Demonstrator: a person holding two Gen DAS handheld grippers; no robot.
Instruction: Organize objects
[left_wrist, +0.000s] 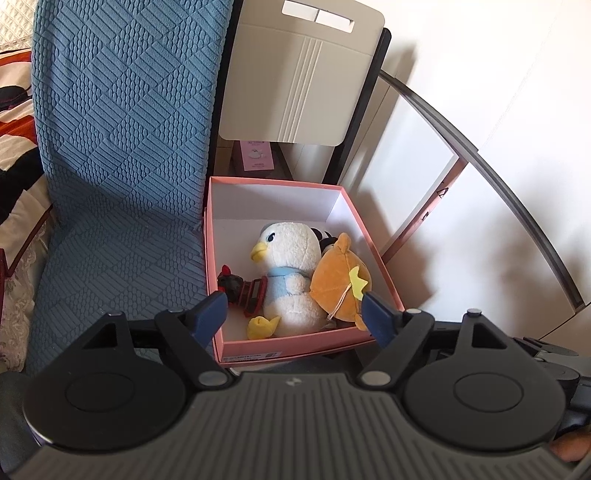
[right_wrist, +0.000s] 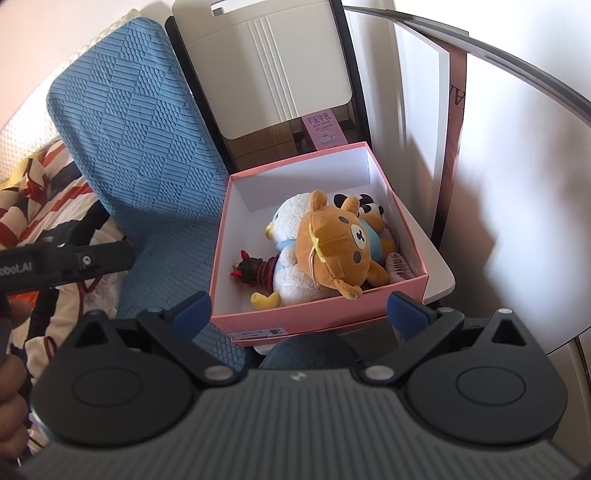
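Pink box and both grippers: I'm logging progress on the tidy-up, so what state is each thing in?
Pink box: open, no lid on, toys inside.
White duck plush: lying in the box.
Brown bear plush: lying on the duck.
Left gripper: open, empty.
Right gripper: open, empty.

Beyond the left jaw in the right wrist view, the black gripper body (right_wrist: 55, 264) carries white lettering cut by the frame edge, reading "bot.AI". Ahead of the jaws, the pink carton (right_wrist: 324, 129) bears Chinese characters too small to read; the pink box's front sticker (right_wrist: 258, 334) is illegible too.
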